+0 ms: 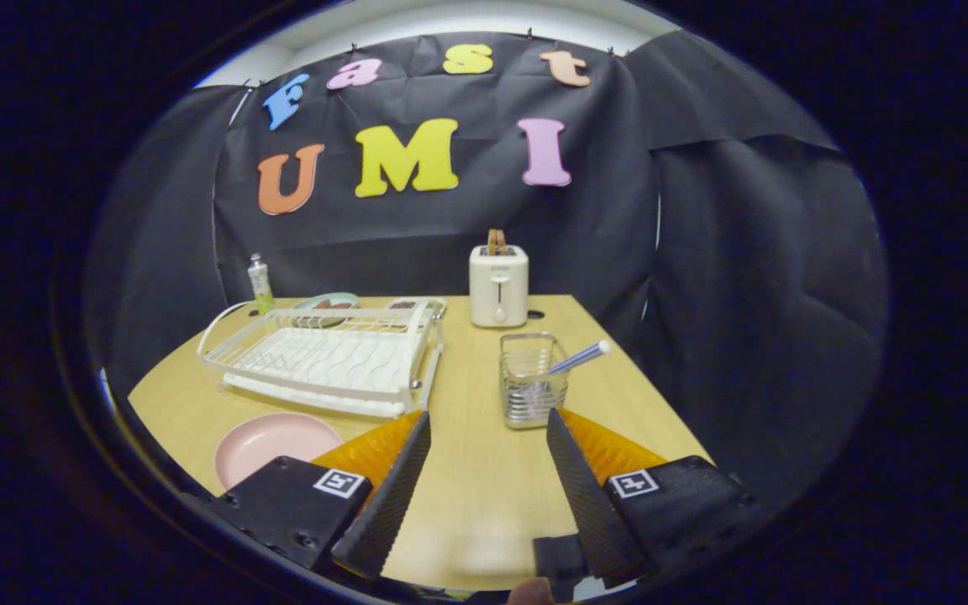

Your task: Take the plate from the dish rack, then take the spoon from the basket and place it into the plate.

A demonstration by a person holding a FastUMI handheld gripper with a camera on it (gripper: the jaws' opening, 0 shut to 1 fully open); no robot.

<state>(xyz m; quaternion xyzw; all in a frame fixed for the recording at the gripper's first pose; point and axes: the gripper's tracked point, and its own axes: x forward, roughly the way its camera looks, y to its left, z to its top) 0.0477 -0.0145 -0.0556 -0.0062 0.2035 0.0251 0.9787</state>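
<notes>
Claw: gripper (pixel 488 420) spread wide, holding nothing.
Plate: plate (pixel 274 441) flat on table (pixel 484 496), before rack (pixel 324 357).
Spoon: spoon (pixel 578 357) leaning in basket (pixel 532 380), just ahead of fingers.
Advice: approach handle from above, close squarely, lift straight.

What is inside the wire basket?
A spoon stands in the wire basket, its striped handle leaning out over the rim. Its bowl is blurred behind the wires. The hand-held gripper is open, with nothing between its fingers.
</notes>
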